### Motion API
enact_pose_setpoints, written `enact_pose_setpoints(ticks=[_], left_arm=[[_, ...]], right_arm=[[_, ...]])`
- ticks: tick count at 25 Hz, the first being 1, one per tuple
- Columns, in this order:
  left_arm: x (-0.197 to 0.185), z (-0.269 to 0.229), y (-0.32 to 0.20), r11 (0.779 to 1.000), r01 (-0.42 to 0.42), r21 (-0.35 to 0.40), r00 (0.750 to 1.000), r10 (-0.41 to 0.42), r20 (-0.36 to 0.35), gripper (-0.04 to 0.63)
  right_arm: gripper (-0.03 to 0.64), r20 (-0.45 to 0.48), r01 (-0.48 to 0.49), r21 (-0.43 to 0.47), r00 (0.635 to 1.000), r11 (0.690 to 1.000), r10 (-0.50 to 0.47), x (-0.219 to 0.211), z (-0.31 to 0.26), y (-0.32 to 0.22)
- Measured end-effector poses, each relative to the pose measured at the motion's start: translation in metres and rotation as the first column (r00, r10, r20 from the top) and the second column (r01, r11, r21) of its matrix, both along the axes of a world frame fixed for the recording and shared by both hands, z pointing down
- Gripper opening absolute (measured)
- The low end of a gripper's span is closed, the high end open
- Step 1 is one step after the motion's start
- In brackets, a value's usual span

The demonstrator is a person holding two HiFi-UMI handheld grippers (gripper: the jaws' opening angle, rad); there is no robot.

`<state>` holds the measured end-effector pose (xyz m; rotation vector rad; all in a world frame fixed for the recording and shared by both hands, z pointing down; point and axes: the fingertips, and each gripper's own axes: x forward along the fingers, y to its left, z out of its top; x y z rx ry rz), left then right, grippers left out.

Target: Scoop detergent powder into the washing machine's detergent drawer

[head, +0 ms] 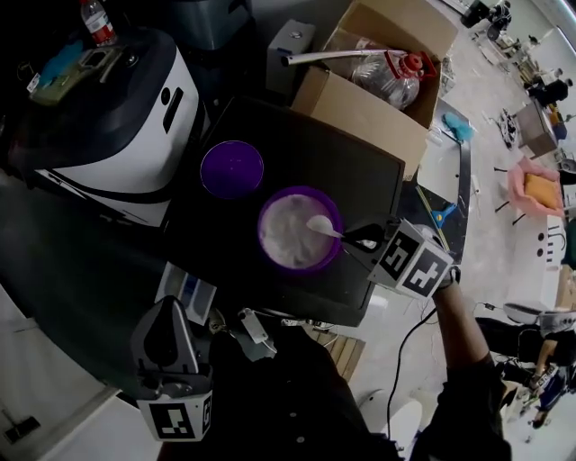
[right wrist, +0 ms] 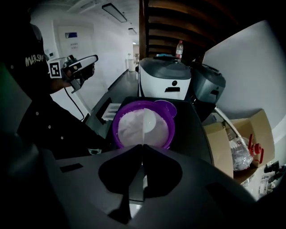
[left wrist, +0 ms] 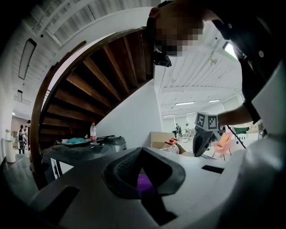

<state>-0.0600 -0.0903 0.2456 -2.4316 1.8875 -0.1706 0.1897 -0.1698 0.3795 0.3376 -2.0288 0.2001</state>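
A purple tub (head: 300,230) of white detergent powder stands open on the black machine top (head: 360,162). Its purple lid (head: 232,169) lies beside it at the back left. A white spoon (head: 321,226) rests with its bowl on the powder, and my right gripper (head: 362,241) is shut on its handle at the tub's right rim. In the right gripper view the spoon (right wrist: 147,121) reaches out from my right gripper (right wrist: 142,146) over the tub (right wrist: 134,129). The detergent drawer (head: 189,293) stands pulled out at the front left. My left gripper (head: 169,311) is shut and holds nothing, near my body.
A white and black machine (head: 117,108) stands at the left with a water bottle (head: 96,22) on top. A cardboard box (head: 378,99) holding a clear plastic jug (head: 387,76) sits behind the black top. A cable (head: 409,347) trails over the floor on the right.
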Motion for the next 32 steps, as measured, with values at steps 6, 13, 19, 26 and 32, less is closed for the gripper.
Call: enact_pose_setpoints(ticks=[6, 13, 19, 26, 32], left_arm=[[-0.013, 0.018, -0.002, 0.999, -0.015, -0.048, 1.000, 0.014, -0.021, 0.015], [-0.010, 0.034, -0.006, 0.997, -0.025, -0.080, 0.999, 0.022, -0.035, 0.015], [-0.007, 0.046, -0.004, 0.993, -0.032, -0.118, 0.998, 0.027, -0.049, 0.015], [-0.011, 0.054, -0.002, 0.988, -0.025, -0.150, 0.998, 0.015, -0.067, 0.015], [-0.015, 0.053, -0.003, 0.988, -0.012, -0.152, 0.997, 0.001, -0.077, 0.015]], right_arm=[[0.034, -0.166, 0.072, -0.076, 0.983, 0.995, -0.084, -0.002, 0.019, 0.000], [0.032, -0.328, 0.175, -0.215, 0.914, 0.961, -0.240, 0.002, 0.026, 0.007], [0.034, -0.394, 0.207, -0.290, 0.864, 0.934, -0.314, 0.001, 0.029, 0.009], [0.032, -0.475, 0.232, -0.386, 0.780, 0.893, -0.407, 0.004, 0.031, 0.013], [0.034, -0.494, 0.243, -0.508, 0.703, 0.826, -0.511, 0.005, 0.030, 0.019]])
